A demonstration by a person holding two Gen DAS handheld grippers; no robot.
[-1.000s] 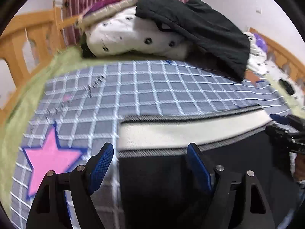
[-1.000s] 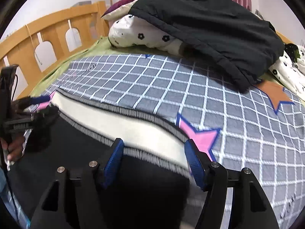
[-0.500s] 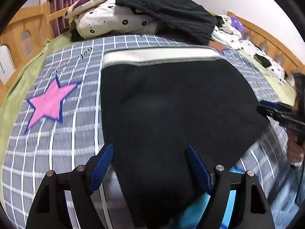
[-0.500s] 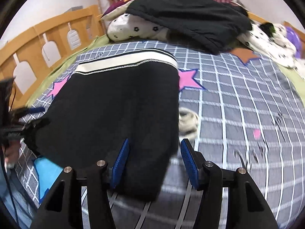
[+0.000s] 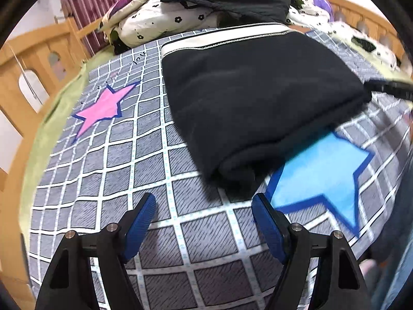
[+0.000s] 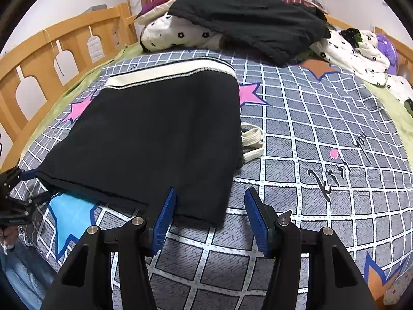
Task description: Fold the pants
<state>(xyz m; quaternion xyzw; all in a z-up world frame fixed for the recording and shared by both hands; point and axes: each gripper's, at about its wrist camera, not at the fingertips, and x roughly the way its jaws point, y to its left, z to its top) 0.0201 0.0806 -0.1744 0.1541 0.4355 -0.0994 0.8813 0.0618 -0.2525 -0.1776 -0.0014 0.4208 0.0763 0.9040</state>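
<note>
Left wrist view: black pants (image 5: 247, 87) lie folded on the grid bedspread (image 5: 144, 165), cream waistband (image 5: 224, 38) at the far end, rolled fold edge nearest. Left gripper (image 5: 204, 214) is wide but closing slightly w/ nothing between its blue pads, just short of that edge. Right wrist view: right gripper (image 6: 209, 213) stands apart over the pants' near corner, pads not pressing the cloth. Cream drawstring (image 6: 251, 142) pokes out beside the pants
</note>
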